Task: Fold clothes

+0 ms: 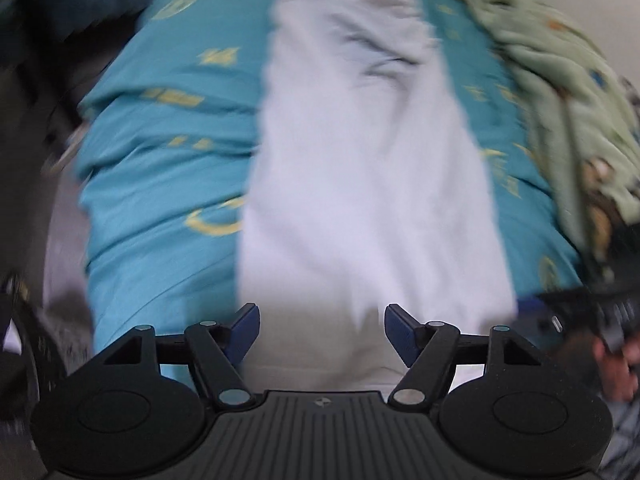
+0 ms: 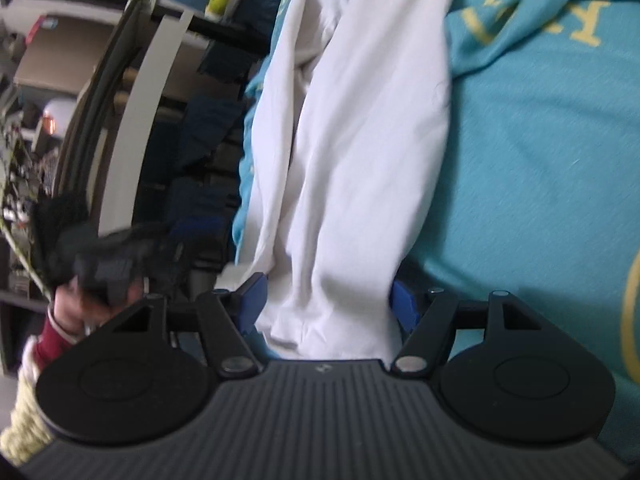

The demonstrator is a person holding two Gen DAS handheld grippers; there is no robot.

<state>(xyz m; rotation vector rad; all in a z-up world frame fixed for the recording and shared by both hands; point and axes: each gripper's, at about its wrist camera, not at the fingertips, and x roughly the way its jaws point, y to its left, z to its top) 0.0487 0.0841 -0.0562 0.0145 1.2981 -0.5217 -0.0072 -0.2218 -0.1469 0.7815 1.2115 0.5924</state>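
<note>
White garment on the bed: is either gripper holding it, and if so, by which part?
Neither grips it. The left gripper and right gripper are both open, each straddling the near end of the white garment without clamping.

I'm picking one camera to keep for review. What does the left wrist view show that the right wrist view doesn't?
Only the left wrist view shows the green blanket beside the bedspread, and the left gripper with jaws open, nothing between them. Only the right wrist view shows the shelves and the right gripper, jaws open around the garment's end. Both show the white garment lying lengthwise on the teal bedspread.
</note>
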